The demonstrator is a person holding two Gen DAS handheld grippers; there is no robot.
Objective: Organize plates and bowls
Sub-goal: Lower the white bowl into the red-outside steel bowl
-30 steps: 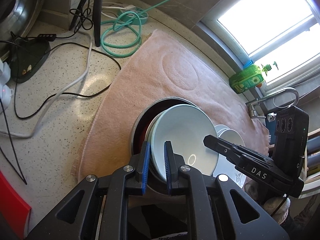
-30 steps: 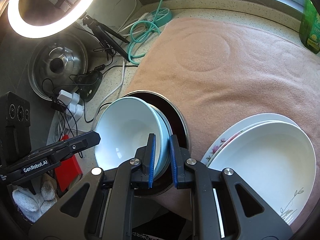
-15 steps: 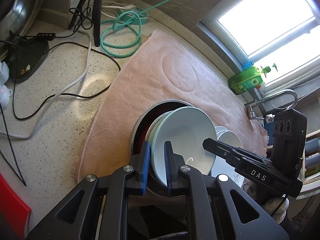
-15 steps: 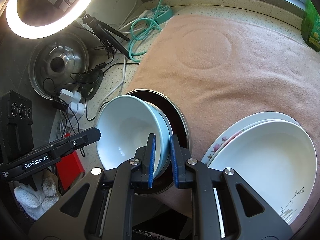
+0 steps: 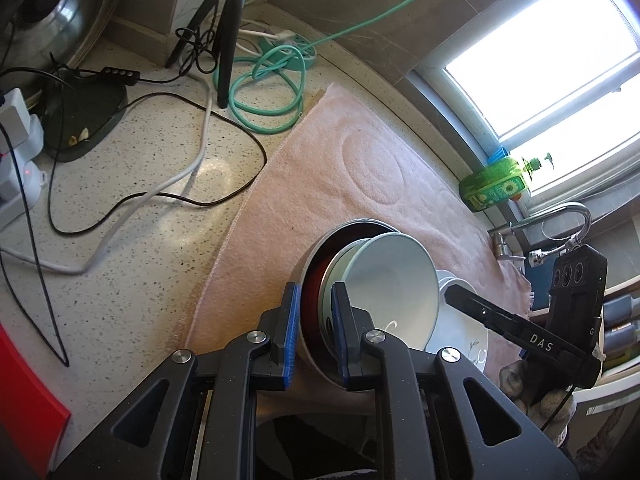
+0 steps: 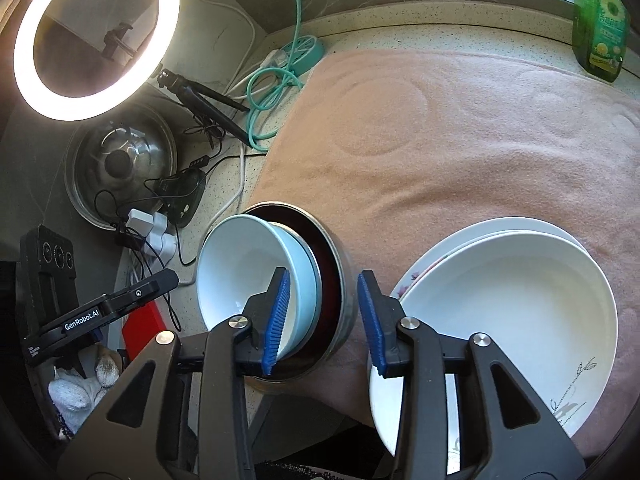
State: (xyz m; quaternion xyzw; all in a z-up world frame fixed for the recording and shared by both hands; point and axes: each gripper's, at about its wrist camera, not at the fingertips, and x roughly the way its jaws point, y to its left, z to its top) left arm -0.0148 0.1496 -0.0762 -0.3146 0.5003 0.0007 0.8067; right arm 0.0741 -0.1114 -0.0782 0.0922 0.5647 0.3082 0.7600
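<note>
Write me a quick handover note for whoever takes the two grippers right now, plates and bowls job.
Left gripper: shut on the near rim of the metal bowl, pads on either side of its wall.
Right gripper: open. Its jaws have just been opening; the bowls' rims sit between them, pads not pressing.
Things: two pale bowls are nested, tilted, inside the metal bowl on the pink towel. The plates are stacked beside it on the towel.
Done: bowls nested, plates stacked.
Left: probably release the left grip and check that the tilted bowls settle.
</note>
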